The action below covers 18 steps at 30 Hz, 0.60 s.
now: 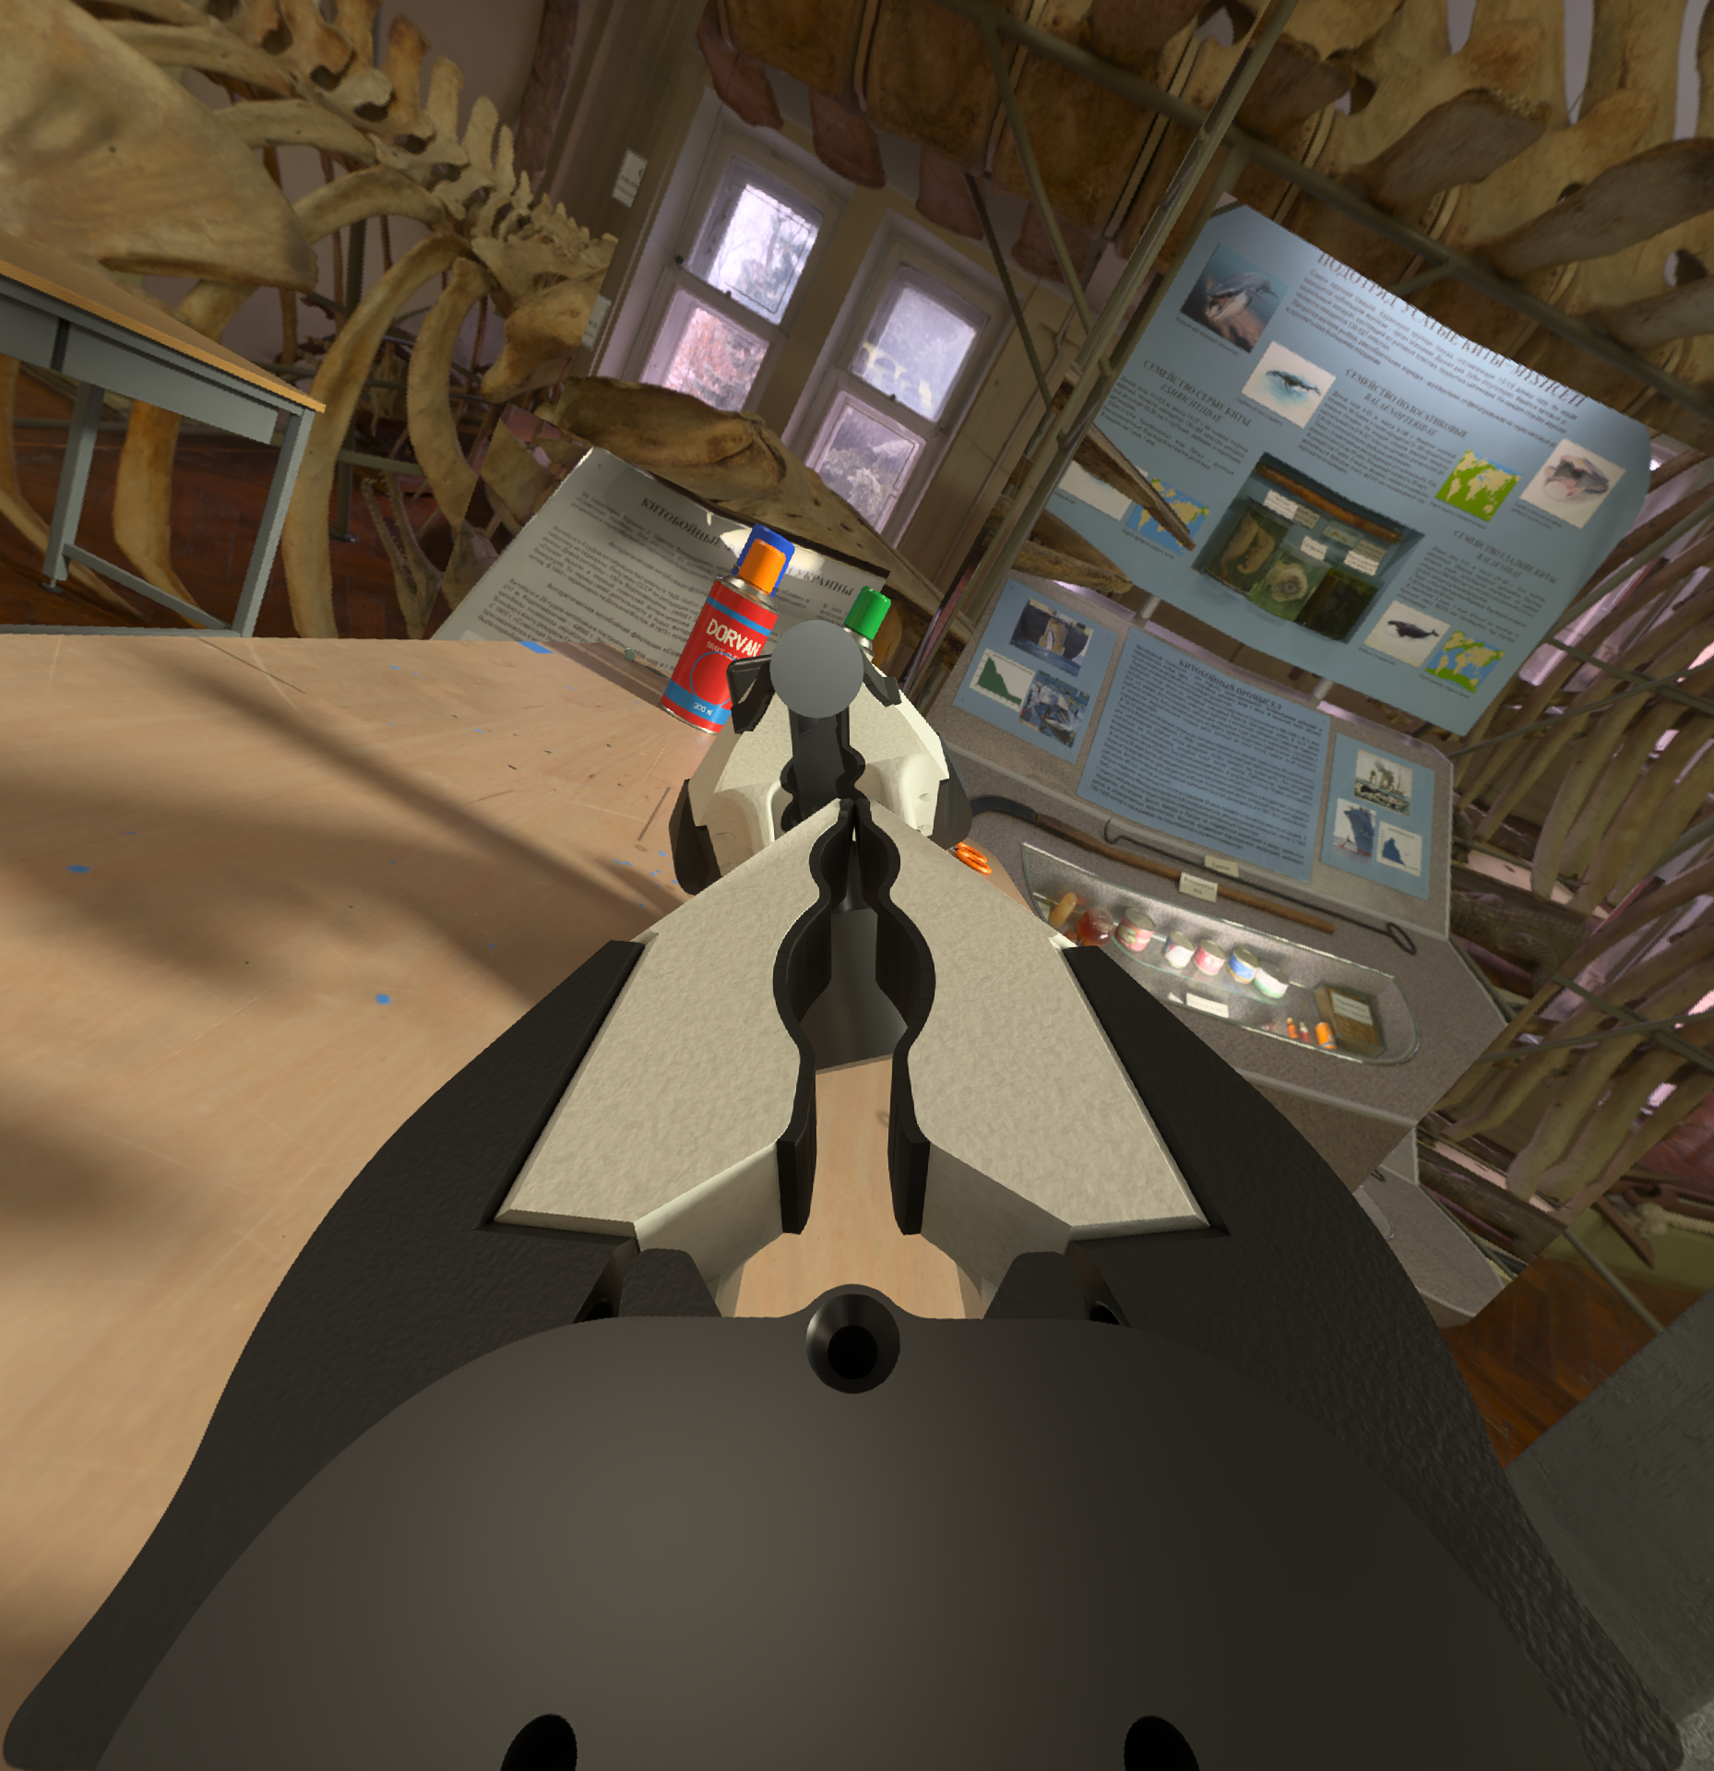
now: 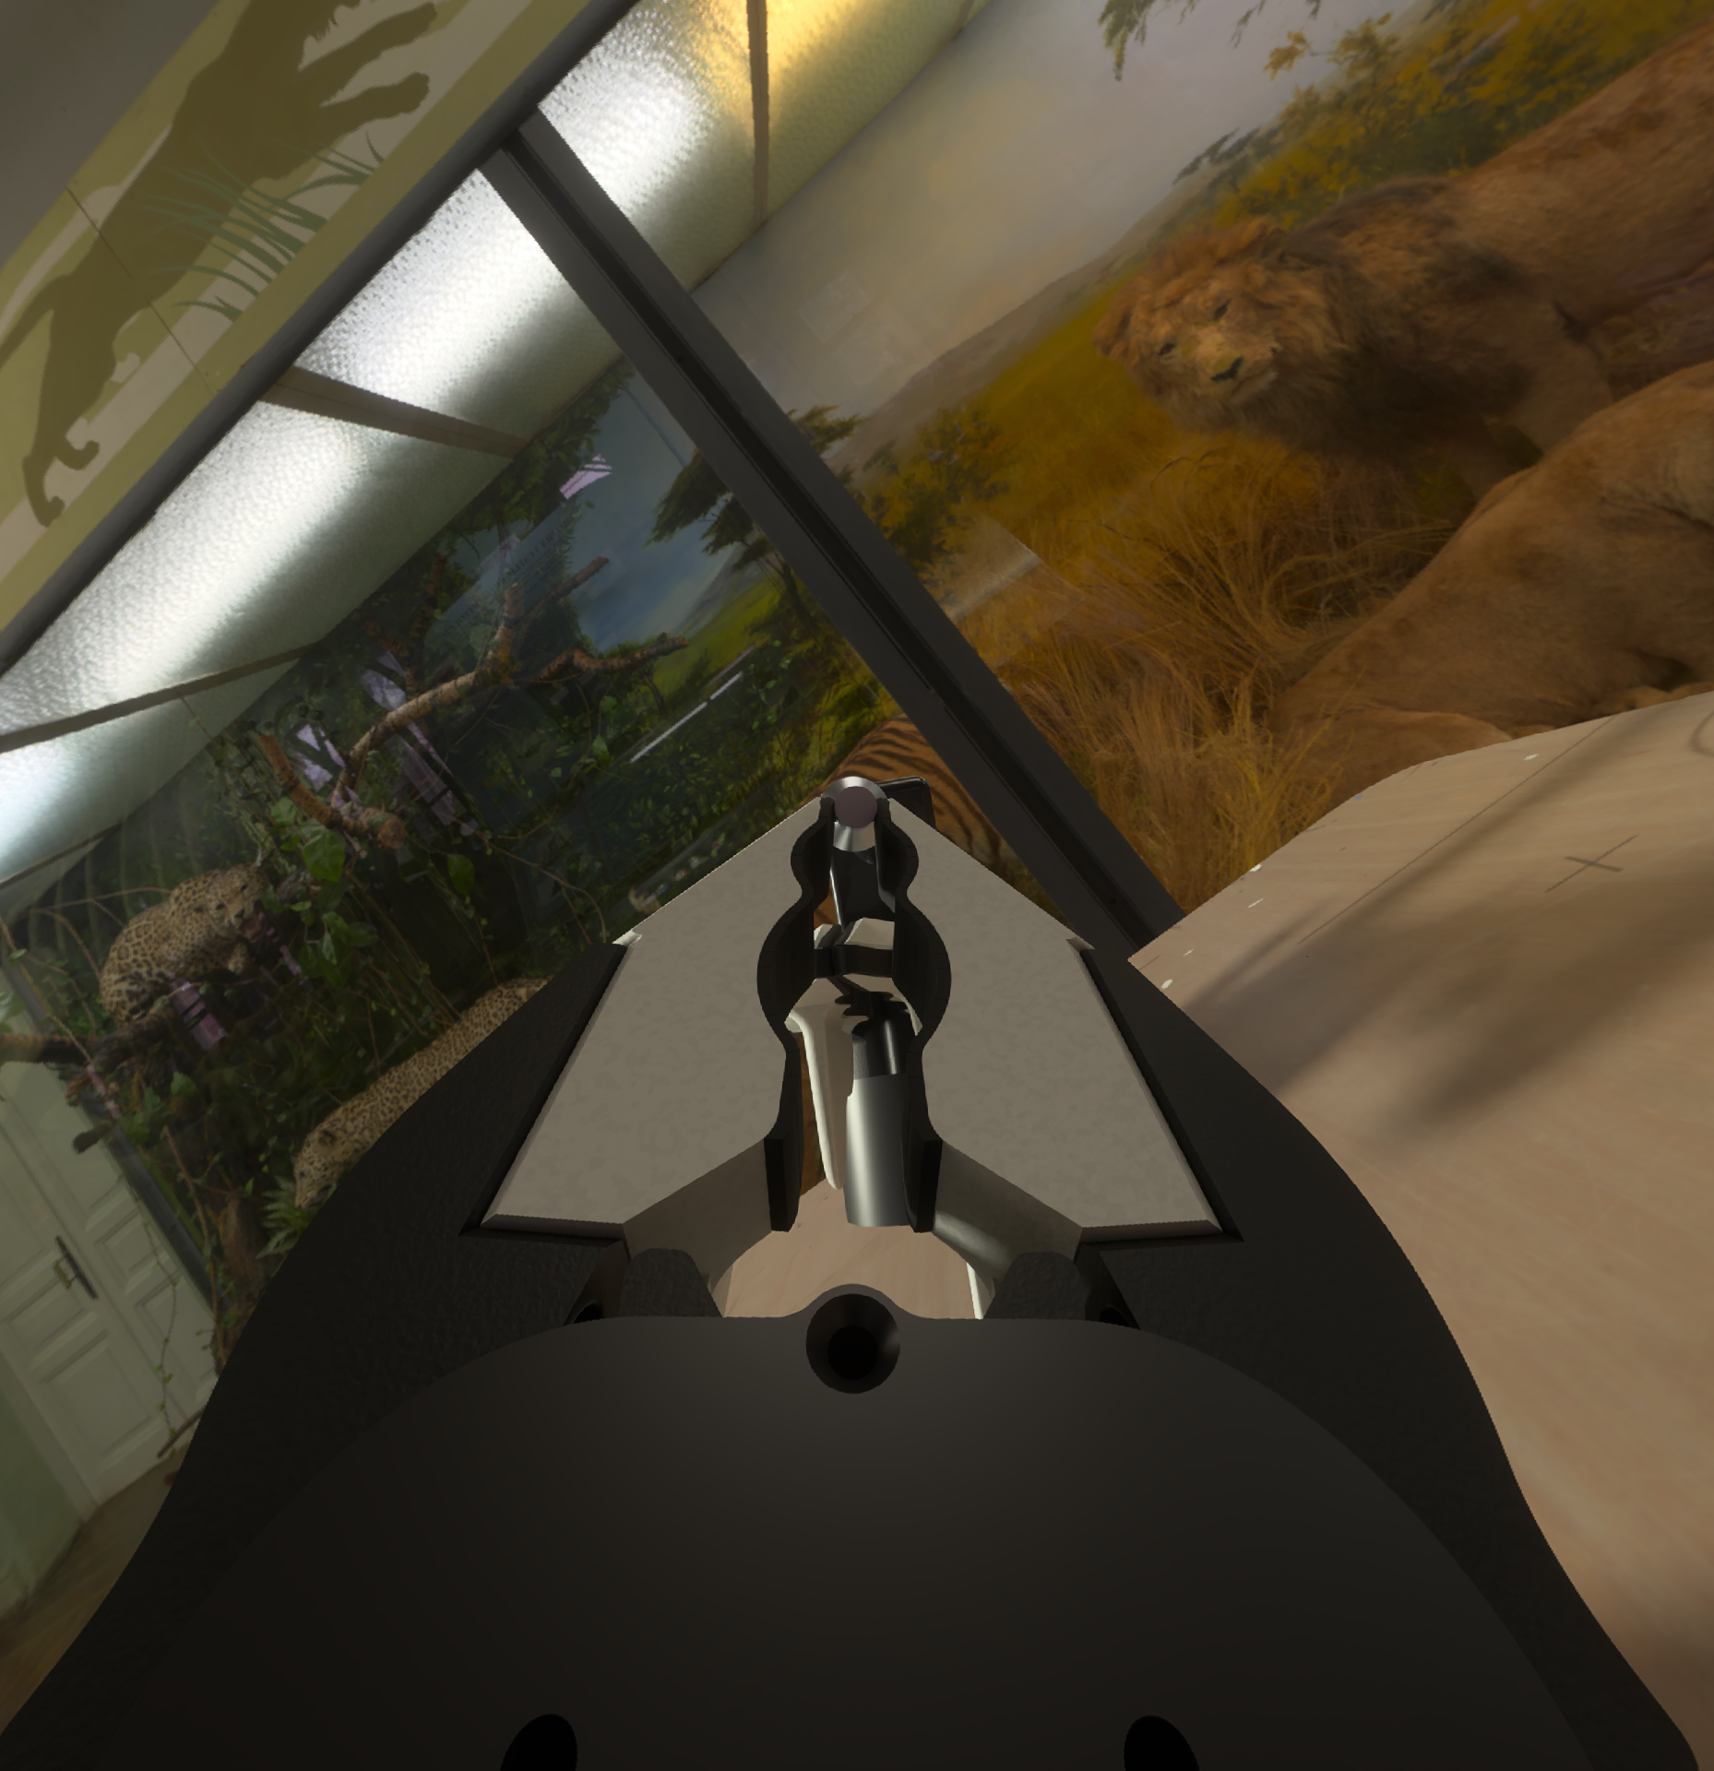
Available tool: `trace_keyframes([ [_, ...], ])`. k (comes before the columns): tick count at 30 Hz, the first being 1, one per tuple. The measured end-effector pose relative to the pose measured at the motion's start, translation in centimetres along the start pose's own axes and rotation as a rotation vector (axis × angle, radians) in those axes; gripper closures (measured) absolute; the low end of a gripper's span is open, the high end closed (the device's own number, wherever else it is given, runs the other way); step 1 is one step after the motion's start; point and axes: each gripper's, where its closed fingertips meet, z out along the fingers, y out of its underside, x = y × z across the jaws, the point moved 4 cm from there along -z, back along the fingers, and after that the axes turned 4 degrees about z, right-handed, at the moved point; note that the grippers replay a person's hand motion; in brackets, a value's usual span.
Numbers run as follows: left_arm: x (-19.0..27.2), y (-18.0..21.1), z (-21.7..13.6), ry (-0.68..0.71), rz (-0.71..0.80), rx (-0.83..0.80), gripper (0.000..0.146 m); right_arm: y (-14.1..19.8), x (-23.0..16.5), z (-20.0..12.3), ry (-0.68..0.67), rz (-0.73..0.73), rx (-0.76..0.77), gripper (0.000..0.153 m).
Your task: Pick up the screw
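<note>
A museum hall of skeletons and animal dioramas surrounds a pale wooden bench (image 1: 259, 862). The right tongs (image 2: 855, 824) are closed, and the screw (image 2: 855, 803) sits pinched at their very tips, its round grey head showing just past the pads, clear of the bench. The left tongs (image 1: 848, 815) are drawn together tip to tip, just beneath that head. I cannot tell whether they touch the shank. Being metal, the screw is probably stiff, smooth and fairly light, so it could slip. The safest hold looks to be across the shank, just under the head.
</note>
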Motion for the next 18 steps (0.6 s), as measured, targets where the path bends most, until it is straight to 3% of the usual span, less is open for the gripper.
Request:
trace_keyframes([
  [18,-0.8,0.9,-0.2,-0.092,0.094,-0.115,0.145,0.2,0.6,-1.2,0.112,0.002,-0.077,0.145],
])
